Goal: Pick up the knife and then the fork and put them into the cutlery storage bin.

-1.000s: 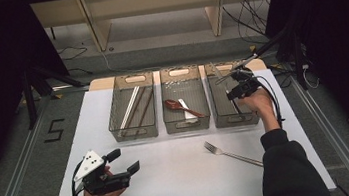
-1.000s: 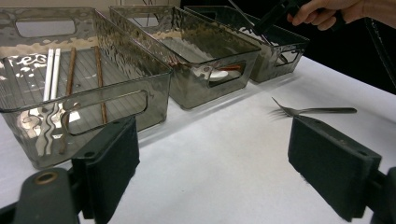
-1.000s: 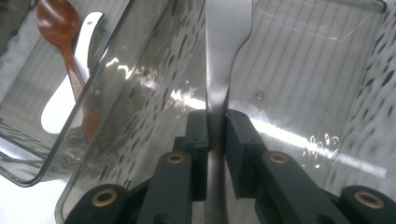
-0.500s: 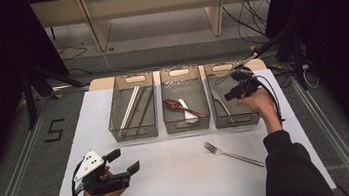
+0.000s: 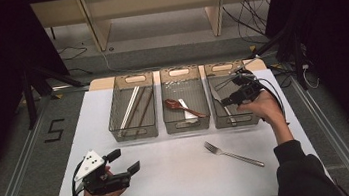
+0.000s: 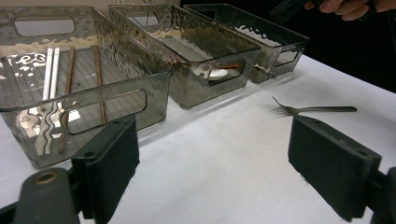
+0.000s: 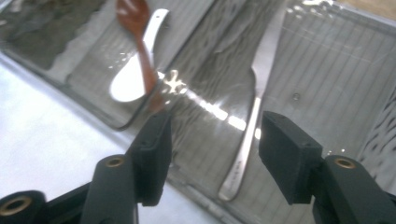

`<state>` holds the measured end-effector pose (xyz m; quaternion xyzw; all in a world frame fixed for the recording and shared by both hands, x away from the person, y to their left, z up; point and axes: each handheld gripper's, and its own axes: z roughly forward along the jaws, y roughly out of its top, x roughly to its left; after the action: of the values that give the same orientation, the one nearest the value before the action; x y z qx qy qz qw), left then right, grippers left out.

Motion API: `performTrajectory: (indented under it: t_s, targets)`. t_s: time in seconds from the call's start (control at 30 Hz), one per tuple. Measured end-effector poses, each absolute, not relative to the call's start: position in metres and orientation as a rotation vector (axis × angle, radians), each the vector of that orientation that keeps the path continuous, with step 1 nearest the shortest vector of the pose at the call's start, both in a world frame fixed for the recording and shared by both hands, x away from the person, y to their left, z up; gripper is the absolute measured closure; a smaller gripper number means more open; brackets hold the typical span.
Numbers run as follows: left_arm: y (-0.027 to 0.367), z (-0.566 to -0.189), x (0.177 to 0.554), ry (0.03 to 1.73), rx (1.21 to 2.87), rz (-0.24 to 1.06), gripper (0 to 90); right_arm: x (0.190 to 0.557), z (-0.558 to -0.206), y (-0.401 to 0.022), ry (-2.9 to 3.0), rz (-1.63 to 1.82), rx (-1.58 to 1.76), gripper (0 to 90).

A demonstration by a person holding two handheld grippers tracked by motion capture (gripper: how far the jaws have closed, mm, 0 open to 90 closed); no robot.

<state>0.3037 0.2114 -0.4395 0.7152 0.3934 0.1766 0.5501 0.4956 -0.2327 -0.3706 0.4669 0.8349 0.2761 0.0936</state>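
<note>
A metal knife (image 7: pixel 261 79) lies flat in the right clear bin (image 5: pixel 236 122). My right gripper (image 5: pixel 226 94) hovers over that bin. Its jaws have just been opening, and my right gripper (image 7: pixel 212 154) stands open with nothing between them, the knife (image 5: pixel 226 114) below. A metal fork (image 5: pixel 232 155) rests on the white table (image 5: pixel 172 179) in front of the bins. My left gripper (image 5: pixel 126 160) is held low at the front left, open and empty. In its own view my left gripper (image 6: pixel 217 158) faces the bins, with the fork (image 6: pixel 317 109) to the right.
The left bin (image 5: pixel 134 133) holds white and brown chopsticks (image 5: pixel 133 108). The middle bin (image 5: pixel 187 126) holds a red-brown spoon (image 5: pixel 183 107) and a white spoon (image 7: pixel 135 74). Shelving legs and cables lie beyond the table's far edge.
My right gripper has lifted a little over the right bin and its jaws have spread apart. The left gripper has not moved.
</note>
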Motion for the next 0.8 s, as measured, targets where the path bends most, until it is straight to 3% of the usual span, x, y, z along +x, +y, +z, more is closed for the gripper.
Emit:
performTrajectory:
  t_s: [0.8]
  targets:
    - [0.211,-0.44,0.304,0.929,1.688,0.423,15.9,0.427,-0.359,-0.221,2.598,0.87,1.145,31.2]
